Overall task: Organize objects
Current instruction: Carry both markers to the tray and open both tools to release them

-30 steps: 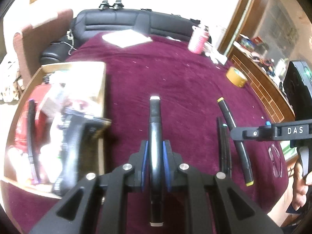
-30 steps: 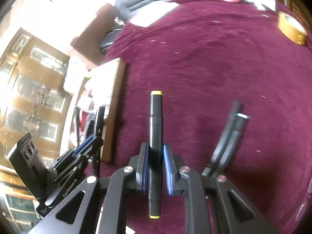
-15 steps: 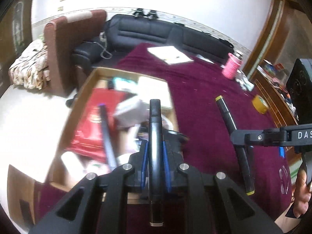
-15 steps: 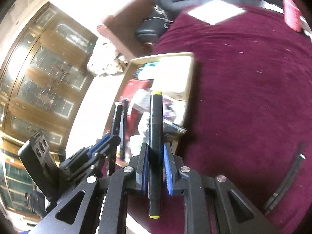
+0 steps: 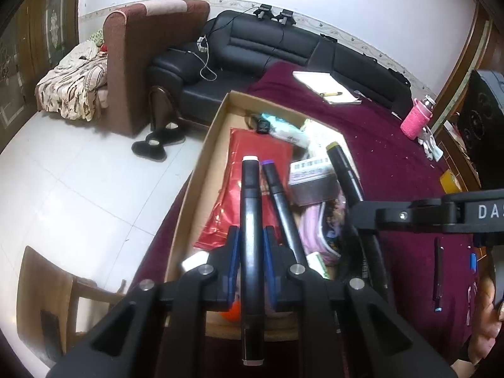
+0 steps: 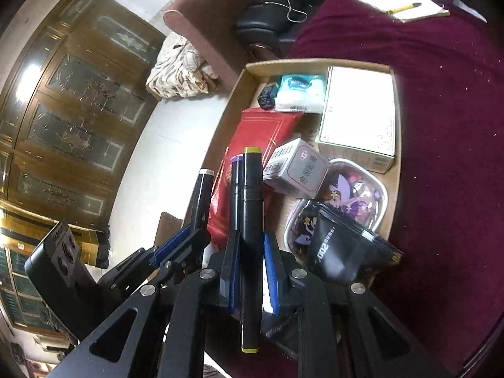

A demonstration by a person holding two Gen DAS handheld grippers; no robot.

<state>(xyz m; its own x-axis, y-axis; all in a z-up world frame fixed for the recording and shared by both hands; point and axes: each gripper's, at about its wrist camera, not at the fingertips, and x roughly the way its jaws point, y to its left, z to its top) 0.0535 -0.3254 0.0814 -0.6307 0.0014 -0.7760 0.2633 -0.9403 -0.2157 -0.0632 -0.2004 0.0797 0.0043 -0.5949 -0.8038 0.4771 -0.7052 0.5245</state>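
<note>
Looking through left wrist view: left gripper (image 5: 252, 252) squeezed tight on long black marker with white end caps (image 5: 251, 220), held over open brown cardboard box (image 5: 201, 154) on dark red cloth. Box very full; black marker with purple cap (image 5: 278, 195) lay inside on red packet (image 5: 252, 170). Dropped marker could bounce off pile, roll out.

Right wrist view: right gripper (image 6: 249, 252) squeezed tight on long black marker with yellow end caps (image 6: 251, 220), above same box, near small grey carton (image 6: 296, 167). Two grippers close together; could bump.
</note>
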